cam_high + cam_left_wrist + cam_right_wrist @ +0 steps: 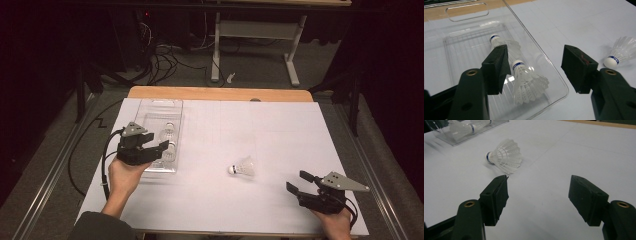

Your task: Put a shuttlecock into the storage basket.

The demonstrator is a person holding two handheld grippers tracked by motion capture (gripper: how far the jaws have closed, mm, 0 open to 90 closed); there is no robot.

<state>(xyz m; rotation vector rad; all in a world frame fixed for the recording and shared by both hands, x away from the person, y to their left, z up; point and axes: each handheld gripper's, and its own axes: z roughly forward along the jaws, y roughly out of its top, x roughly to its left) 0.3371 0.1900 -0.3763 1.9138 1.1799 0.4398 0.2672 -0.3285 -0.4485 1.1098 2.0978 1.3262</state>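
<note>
A clear plastic tray [155, 106] lies at the table's left and holds two white shuttlecocks. In the left gripper view one shuttlecock [529, 81] lies near the tray's [464, 47] front corner and a second shuttlecock [499, 41] lies behind it. My left gripper [159, 141] hovers over the tray's near end, its jaws wide open [535, 53] with nothing pressed between them. A third shuttlecock [243, 167] lies on its side on the white sheet, also seen from the left gripper [621, 51] and the right [505, 156]. My right gripper [296, 180] rests open [539, 182] to the right of it, well apart.
A white sheet [280, 130] covers the tabletop, with a wooden edge [220, 93] showing at the far side. Beyond the table are a desk frame [255, 45] and loose cables [160, 60] on the floor. Each gripper trails a black cable.
</note>
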